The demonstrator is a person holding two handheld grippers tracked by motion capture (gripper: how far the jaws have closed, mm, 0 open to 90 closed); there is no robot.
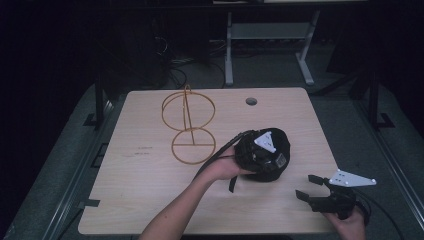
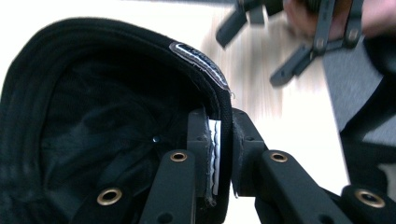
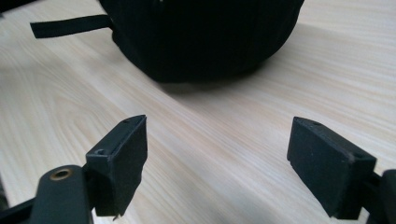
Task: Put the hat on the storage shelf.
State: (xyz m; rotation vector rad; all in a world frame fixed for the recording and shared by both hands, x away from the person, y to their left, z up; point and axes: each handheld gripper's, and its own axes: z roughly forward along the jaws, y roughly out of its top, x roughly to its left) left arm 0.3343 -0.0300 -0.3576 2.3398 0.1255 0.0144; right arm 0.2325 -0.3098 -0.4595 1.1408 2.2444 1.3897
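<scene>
A black cap point(image 1: 278, 137) lies on the wooden table point(image 1: 145, 190), right of the middle. My left gripper point(image 1: 274, 159) rests on top of it, held by a hand reaching in from below. The left gripper view looks into the cap's point(image 2: 93, 102) hollow inside, and the left gripper point(image 2: 219, 128) is shut on its rim, the band and a white label pinched between the pads. My right gripper point(image 1: 306, 186) hovers near the front right corner, apart from the cap. Its jaws stand wide in the right gripper view, where the right gripper point(image 3: 217, 158) has bare wood beneath it and the cap point(image 3: 205, 32) ahead.
A gold wire stand point(image 1: 189, 125) of two rings on a post stands left of the cap. A round cable hole point(image 1: 251, 101) is near the table's far edge. The cap's strap point(image 3: 70, 25) trails onto the wood. Table legs and cables fill the dark floor behind.
</scene>
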